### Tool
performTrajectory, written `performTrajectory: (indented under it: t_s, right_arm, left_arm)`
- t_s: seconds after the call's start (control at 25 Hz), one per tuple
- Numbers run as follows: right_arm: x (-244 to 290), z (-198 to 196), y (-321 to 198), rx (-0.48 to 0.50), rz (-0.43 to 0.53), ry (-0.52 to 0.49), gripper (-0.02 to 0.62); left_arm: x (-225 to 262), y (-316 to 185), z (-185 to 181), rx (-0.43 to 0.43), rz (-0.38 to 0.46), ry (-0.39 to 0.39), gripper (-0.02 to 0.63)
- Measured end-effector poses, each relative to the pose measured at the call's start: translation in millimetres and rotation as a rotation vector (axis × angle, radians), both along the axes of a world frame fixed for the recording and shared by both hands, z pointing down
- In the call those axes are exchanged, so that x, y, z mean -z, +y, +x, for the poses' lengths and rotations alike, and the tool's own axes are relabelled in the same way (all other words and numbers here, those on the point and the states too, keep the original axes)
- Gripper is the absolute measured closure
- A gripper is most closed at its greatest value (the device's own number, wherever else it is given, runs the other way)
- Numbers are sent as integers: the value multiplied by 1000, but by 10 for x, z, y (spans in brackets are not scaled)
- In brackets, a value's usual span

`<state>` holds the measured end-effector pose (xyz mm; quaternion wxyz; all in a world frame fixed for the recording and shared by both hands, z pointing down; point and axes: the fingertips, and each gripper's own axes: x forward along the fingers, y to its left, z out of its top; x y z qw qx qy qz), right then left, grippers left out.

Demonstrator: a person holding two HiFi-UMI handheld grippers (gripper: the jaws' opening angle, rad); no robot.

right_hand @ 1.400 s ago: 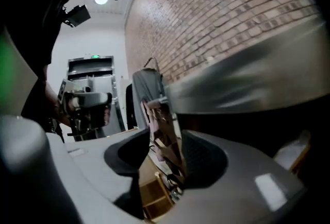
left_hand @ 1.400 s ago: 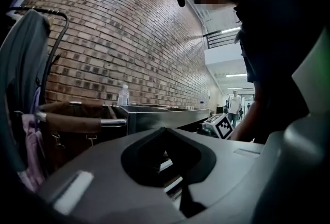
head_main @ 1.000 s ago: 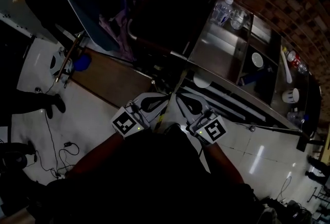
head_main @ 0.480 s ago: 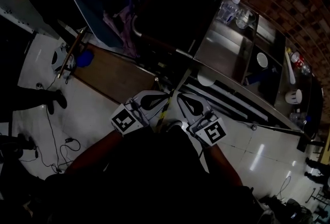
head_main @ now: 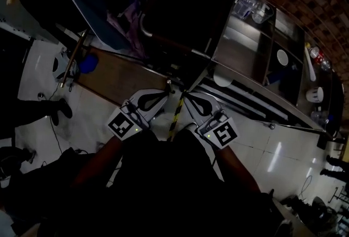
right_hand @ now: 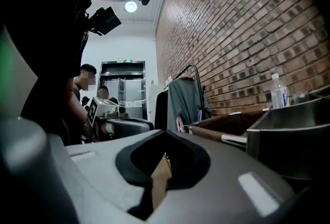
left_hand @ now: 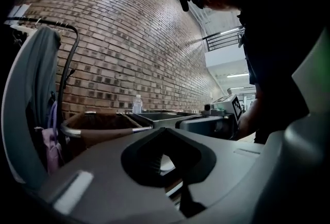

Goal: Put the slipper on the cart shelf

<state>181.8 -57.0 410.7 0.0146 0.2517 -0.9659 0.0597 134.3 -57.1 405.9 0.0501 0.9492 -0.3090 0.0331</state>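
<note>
I can't pick out the slipper in any view; the head view is too dark to tell. The cart (head_main: pixel 240 48) stands ahead and to my right. It is a steel one against the brick wall (left_hand: pixel 129 37), with a water bottle (head_main: pixel 245 2) on it and a white bowl (head_main: pixel 282 57) in one of its compartments. Only the gripper views are bright enough to show the bottle upright at the cart's back, by the wall, and a grey garment (right_hand: pixel 184 102) hanging on a rack (right_hand: pixel 193 69) beside the cart. I hold my left gripper (head_main: pixel 165 90) and right gripper (head_main: pixel 186 95) side by side, tips near each other, above the striped floor tape (head_main: pixel 175 117). Each gripper's own view shows its jaws pressed together with nothing between them.
</note>
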Motion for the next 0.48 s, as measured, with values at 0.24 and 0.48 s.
performTrajectory:
  t_s: [0.24,0.48]
  right_arm:
    - [-119,-745,-56,-55,-20,44,595]
    - [-291,-1661,-122,-153,-67,69,595]
  left_arm:
    - [-34,-185,-707,-68,40,9,603]
    - [-98,-260,-1550,-168,20,57,603]
